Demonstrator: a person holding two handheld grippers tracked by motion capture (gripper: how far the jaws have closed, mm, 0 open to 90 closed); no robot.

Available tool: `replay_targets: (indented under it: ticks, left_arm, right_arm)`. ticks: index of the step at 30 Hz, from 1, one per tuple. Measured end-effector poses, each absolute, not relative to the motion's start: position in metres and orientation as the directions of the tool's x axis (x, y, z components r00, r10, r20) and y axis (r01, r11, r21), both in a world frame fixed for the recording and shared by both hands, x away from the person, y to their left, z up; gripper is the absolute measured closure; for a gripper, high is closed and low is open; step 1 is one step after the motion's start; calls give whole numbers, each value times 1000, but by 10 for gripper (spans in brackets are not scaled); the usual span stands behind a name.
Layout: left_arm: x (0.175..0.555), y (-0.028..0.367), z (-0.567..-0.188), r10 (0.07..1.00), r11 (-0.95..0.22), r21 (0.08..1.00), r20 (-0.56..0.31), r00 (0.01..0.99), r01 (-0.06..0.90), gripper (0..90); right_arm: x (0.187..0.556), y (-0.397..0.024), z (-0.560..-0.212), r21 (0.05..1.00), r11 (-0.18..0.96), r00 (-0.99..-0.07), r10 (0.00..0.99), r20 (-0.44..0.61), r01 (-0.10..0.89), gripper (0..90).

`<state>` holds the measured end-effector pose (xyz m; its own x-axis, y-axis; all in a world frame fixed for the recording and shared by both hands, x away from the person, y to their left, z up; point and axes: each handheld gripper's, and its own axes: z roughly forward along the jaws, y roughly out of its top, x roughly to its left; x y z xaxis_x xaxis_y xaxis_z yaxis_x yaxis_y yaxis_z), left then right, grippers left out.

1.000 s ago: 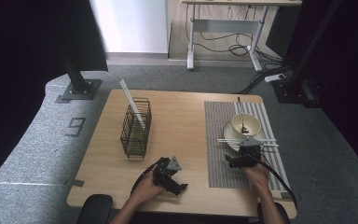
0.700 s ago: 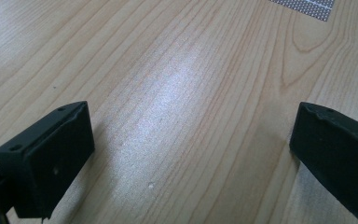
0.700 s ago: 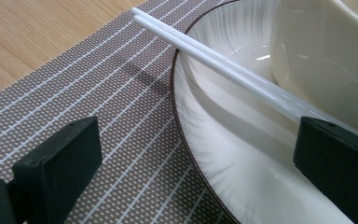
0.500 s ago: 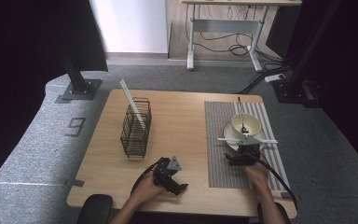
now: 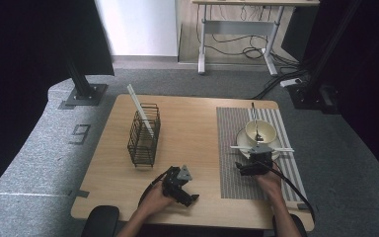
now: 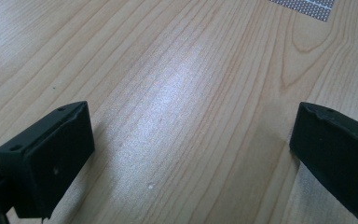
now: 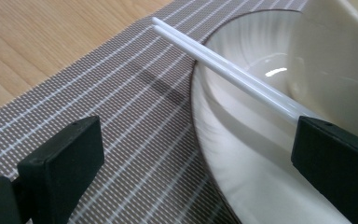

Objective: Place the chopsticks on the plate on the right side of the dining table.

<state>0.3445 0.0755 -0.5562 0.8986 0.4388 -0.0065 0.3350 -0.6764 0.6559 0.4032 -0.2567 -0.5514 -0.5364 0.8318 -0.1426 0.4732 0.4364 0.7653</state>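
- Wooden table in the high view carries a striped placemat; white chopsticks lie across a plate just ahead of the right gripper.
- Left gripper view: jaws wide apart over bare wood.
- Right gripper view: jaws apart, chopsticks resting on the plate rim beside the bowl.

Bright table, dark surroundings, soft close-ups.

Overhead light falls on the table mid-frame while the frame's left and right edges sink into black. A pale glare patch sits centre in the left gripper view; near tongs look slightly blurred, perhaps out of focus.
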Motion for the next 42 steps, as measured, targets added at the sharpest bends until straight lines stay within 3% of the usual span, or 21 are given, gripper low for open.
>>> replay_targets:
  ticks: [8, 19, 27, 42]
  left_arm:
    - [345, 76, -556, 439, -677, 656, -6, 899, 335, 0]
    - [345, 76, -556, 439, -676, 656, -6, 899, 335, 0]
    - [345, 76, -556, 439, -676, 656, -6, 899, 335, 0]
    - [345, 76, -556, 439, -676, 656, -6, 899, 335, 0]
  right_arm:
    - [395, -290, -546, 762, 404, -465, 872, -153, 506, 16]
    - [383, -355, -534, 819, 225, -280, 957, -82, 528, 41]
    - [390, -373, -538, 829, 133, -180, 983, -39, 544, 4]
    - [401, -377, -549, 814, 131, -166, 985, -43, 566, 3]
